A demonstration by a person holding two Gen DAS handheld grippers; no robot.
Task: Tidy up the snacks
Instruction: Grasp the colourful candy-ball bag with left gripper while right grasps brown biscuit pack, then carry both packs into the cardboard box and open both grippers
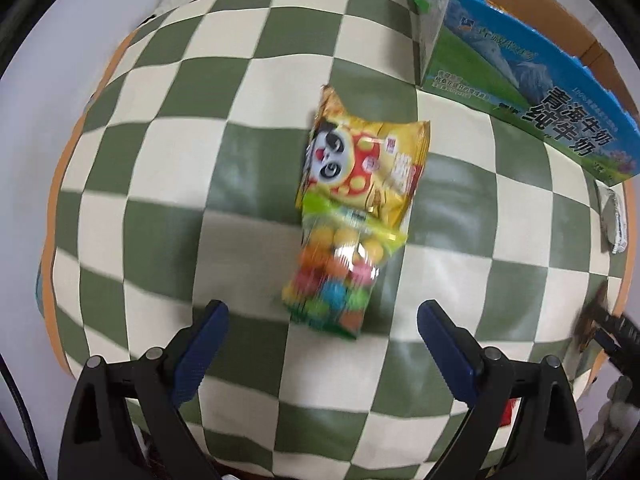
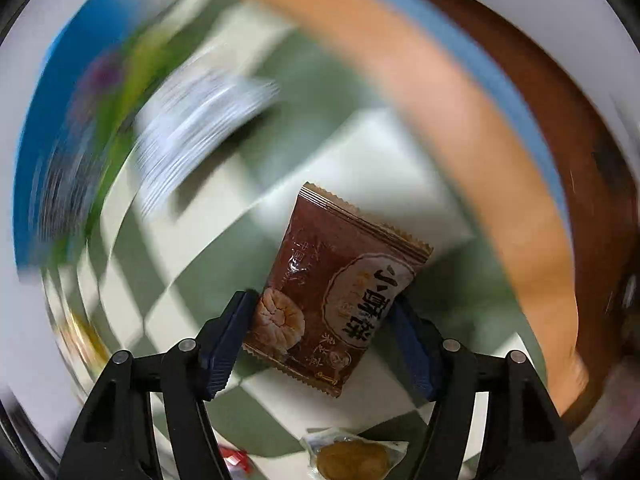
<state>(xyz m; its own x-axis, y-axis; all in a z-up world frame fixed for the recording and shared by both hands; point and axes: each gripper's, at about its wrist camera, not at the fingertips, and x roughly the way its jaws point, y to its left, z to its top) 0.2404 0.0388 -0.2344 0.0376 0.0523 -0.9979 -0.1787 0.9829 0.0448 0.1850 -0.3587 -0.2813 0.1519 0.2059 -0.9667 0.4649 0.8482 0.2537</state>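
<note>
Left gripper [image 1: 322, 312]: fingers spread wide, holding nothing, above candy bag [image 1: 334, 278].
Right gripper [image 2: 322, 308]: fingers clamp brown pastry packet [image 2: 336, 280].
Nearby: panda snack bag [image 1: 360, 160], milk carton box [image 1: 532, 92], checkered worktop [image 1: 160, 160].

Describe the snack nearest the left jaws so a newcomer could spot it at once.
On the green-and-cream checked cloth, two packets lie end to end below the blue-and-green milk carton. The nearer is the clear candy bag, just ahead of the open left gripper. Bright multicoloured balls set it apart from the yellow panda packet it overlaps.
</note>
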